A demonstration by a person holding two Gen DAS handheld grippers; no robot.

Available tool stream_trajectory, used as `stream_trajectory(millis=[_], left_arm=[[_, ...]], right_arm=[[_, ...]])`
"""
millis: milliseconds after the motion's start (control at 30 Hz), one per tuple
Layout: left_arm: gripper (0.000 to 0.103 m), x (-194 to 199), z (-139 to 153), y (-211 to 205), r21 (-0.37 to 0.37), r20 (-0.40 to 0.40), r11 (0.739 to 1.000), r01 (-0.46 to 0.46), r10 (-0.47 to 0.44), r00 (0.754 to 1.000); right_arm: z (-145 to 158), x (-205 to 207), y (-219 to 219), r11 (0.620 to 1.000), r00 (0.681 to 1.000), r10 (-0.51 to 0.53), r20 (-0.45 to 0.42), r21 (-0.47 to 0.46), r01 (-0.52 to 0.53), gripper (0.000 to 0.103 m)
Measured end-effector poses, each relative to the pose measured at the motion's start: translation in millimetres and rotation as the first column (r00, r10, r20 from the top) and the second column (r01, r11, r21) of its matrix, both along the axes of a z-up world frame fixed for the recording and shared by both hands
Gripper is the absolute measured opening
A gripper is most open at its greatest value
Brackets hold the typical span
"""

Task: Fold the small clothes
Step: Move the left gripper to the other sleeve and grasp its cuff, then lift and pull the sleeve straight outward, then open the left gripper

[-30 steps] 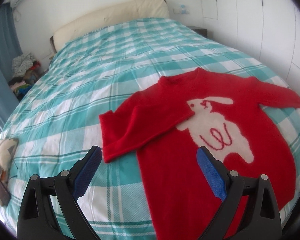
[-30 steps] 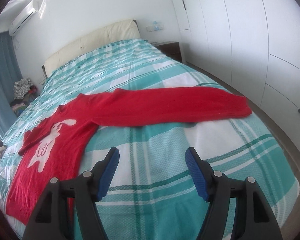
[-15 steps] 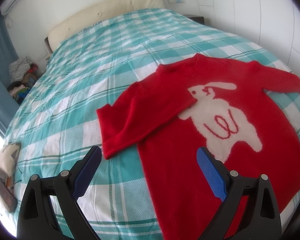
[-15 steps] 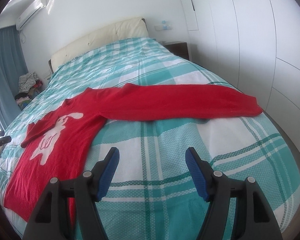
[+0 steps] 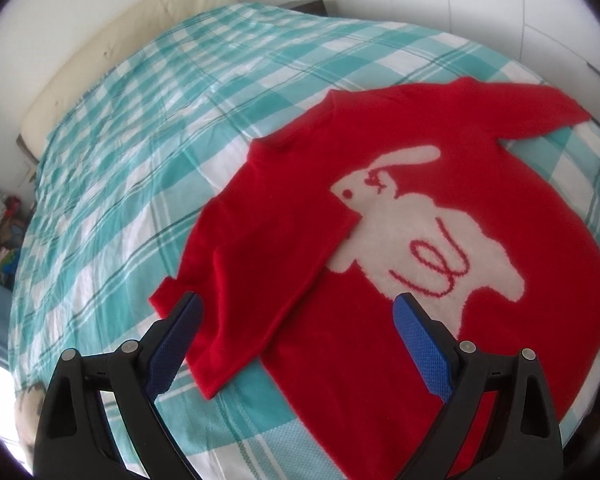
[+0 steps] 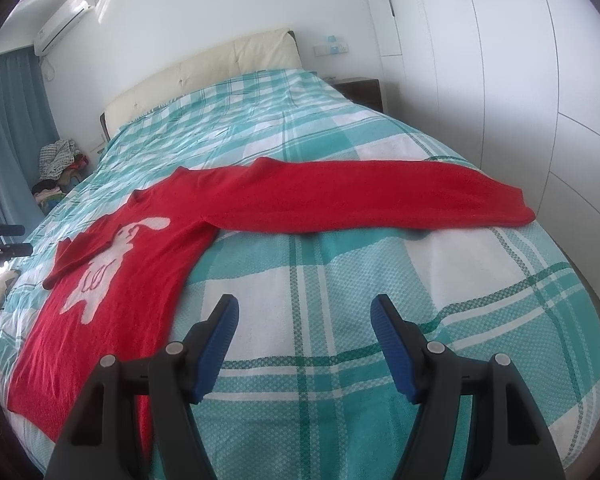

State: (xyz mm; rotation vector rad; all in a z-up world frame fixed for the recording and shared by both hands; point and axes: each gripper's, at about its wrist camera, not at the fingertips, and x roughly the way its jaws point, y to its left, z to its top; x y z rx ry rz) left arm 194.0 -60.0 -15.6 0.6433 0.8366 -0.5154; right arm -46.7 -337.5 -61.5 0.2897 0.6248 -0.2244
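Red sweater [image 5: 380,360] lies flat, front up, on the bed [image 5: 148,184], near its foot edge. White rabbit motif [image 5: 420,240] is used as landmark below.

Left of the rabbit: one sleeve [image 5: 260,264] is already folded in over the chest, its cuff end hanging past the sweater's side onto the bed. Left gripper [image 5: 296,320] hovers above that sleeve and the lower body, jaws released, nothing between them.

Right of the rabbit: the other sleeve [image 6: 372,196] lies stretched straight out, its cuff near the bed's side edge. Right gripper [image 6: 304,320] hangs over bare bedspread below that sleeve, jaws released, empty.

Risks, as judged:
- Knit is thick and soft; a shallow pinch could take only the top layer, or bedspread with it.
- Dragging the folded sleeve could undo the fold or skew the body.
- Long sleeve near the edge could slide off if nudged outward.

Surface: teal-and-white check bedspread, lightly wrinkled, soft. Room: cream headboard [image 6: 204,76], white wardrobe doors [image 6: 500,80] to the right, wall air conditioner [image 6: 66,12], blue curtain [image 6: 12,128] and a clothes pile [image 6: 58,160] to the left.
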Motion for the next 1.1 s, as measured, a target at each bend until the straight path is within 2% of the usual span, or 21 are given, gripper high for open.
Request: stream_trajectory(millis=[67,133,233,300,333,367,400,433,467,533,600,667,700,733,767,800,833,900,967,1033,1100], left_arm=[[0.085,2.1,-19.4,-21.6,0.079,0.010,0.994,0.073,-0.074,0.997],[0.077,9.6,-38.5,-37.7,0.131,-0.010,0.986,0.108,-0.107,0.994],[0.068,26.3,-57.6,-49.9,0.154,-0.042,0.982,0.106,-0.100,0.994],[0.059,39.2,-64.3,-51.0,0.138,-0.063,0.987,0.082,-0.073,0.995],[0.055,45.6,-66.5,-51.0,0.125,-0.072,0.990,0.068,-0.059,0.996],[0.047,51.3,-68.0,-50.3,0.106,-0.079,0.993,0.054,-0.046,0.996],[0.034,55.6,-69.6,-49.2,0.080,-0.096,0.996,0.044,-0.037,0.995],[0.026,59.4,-71.0,-48.4,0.052,-0.117,0.998,0.038,-0.031,0.993],[0.007,61.3,-72.8,-47.7,0.028,-0.131,0.999,0.030,-0.026,0.991],[0.003,62.4,-71.0,-43.3,-0.013,-0.125,1.000,-0.004,0.002,0.992],[0.003,61.9,-57.2,-26.0,-0.103,-0.116,0.992,-0.067,0.055,0.992],[0.003,63.3,-33.4,9.7,-0.218,-0.096,0.960,-0.174,0.157,0.983],[0.003,63.5,-19.5,34.9,-0.284,-0.091,0.929,-0.238,0.221,0.971],[0.003,64.0,-6.4,65.0,-0.355,-0.100,0.882,-0.310,0.294,0.951],[0.003,63.6,4.0,98.8,-0.422,-0.118,0.820,-0.387,0.373,0.920],[0.003,60.4,11.2,133.9,-0.477,-0.146,0.745,-0.466,0.456,0.878],[0.003,53.4,16.2,170.4,-0.521,-0.179,0.658,-0.543,0.539,0.823],[0.003,37.6,14.1,234.7,-0.558,-0.235,0.487,-0.672,0.684,0.691],[0.003,14.4,1.7,284.3,-0.553,-0.273,0.341,-0.760,0.788,0.551],[0.003,-10.9,-15.5,321.1,-0.537,-0.326,0.199,-0.820,0.847,0.419],[0.003,-34.7,-39.3,347.6,-0.520,-0.407,0.060,-0.852,0.859,0.309]], right_arm=[[-1.6,0.8,-1.8,1.000,1.000,0.001,-0.004,0.011,-0.001,0.068],[-3.6,2.5,-4.2,1.000,1.000,0.001,-0.010,0.026,-0.001,0.068],[-5.8,3.7,-7.1,0.999,1.000,0.001,-0.012,0.044,0.000,0.068],[-6.5,3.4,-7.1,0.999,1.000,0.000,-0.009,0.045,0.000,0.068],[-6.8,3.8,-6.5,0.999,1.000,0.001,-0.009,0.045,-0.001,0.068],[-7.3,4.6,-5.8,0.999,1.000,0.004,-0.010,0.046,-0.004,0.068],[-8.4,5.7,-4.8,0.999,1.000,0.008,-0.013,0.047,-0.008,0.068],[-9.9,7.5,-3.5,0.999,1.000,0.014,-0.020,0.047,-0.013,0.068],[-11.7,9.8,-1.9,0.999,0.999,0.021,-0.028,0.045,-0.020,0.068],[-14.5,13.4,1.9,0.999,0.999,0.035,-0.041,0.038,-0.034,0.068],[-15.0,14.8,5.0,0.998,0.998,0.047,-0.041,0.032,-0.045,0.068],[-12.9,13.6,5.8,0.999,0.998,0.047,-0.030,0.024,-0.046,0.068],[-12.3,12.7,5.5,0.999,0.999,0.045,-0.024,0.024,-0.044,0.068],[-12.0,11.9,4.6,0.999,0.999,0.043,-0.020,0.028,-0.042,0.068],[-12.0,10.7,4.0,0.999,0.999,0.039,-0.018,0.032,-0.038,0.068],[-12.3,10.6,3.0,0.999,0.999,0.035,-0.018,0.037,-0.034,0.068],[-12.5,10.0,2.3,0.999,0.999,0.031,-0.017,0.040,-0.031,0.068],[-13.0,10.1,2.2,0.999,0.999,0.025,-0.020,0.040,-0.025,0.068],[-12.8,11.0,3.7,0.999,0.999,0.024,-0.023,0.032,-0.023,0.068],[-13.1,11.5,6.2,1.000,0.999,0.024,-0.028,0.019,-0.024,0.068],[-13.7,12.4,9.3,1.000,0.999,0.027,-0.033,0.006,-0.026,0.068]])
